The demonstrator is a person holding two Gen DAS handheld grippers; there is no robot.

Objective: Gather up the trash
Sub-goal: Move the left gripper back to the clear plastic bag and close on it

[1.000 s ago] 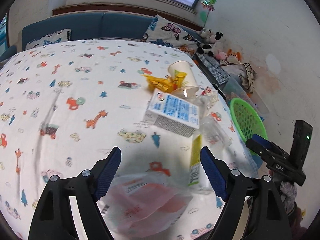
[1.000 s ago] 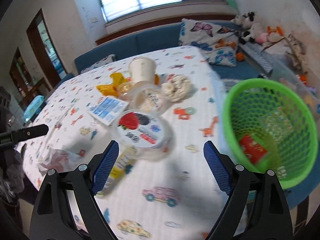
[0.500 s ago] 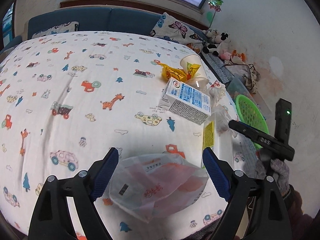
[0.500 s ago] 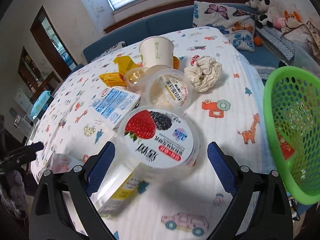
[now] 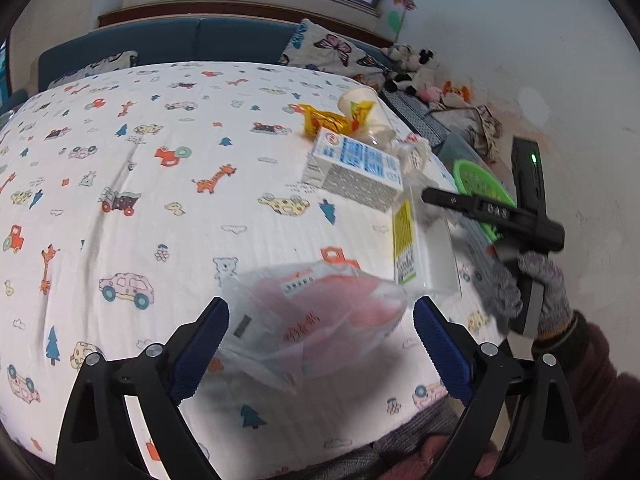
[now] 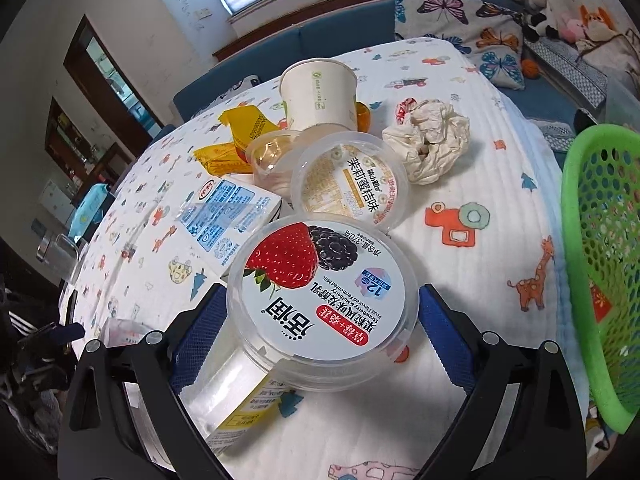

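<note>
Both tongs dropped closer to desk [image 5: 120,160] since earlier frames. Left tongs [image 5: 320,336] still opening, pink plastic bag [image 5: 316,320] between pads at frame bottom centre, untouched. Right tongs [image 6: 320,340] apart, straddling strawberry yogurt tub [image 6: 320,292] at lower centre, no squeeze yet. Tub round, so no long axis to worry about. Green basket [image 6: 600,280] at right edge, nearer right hand.
</note>
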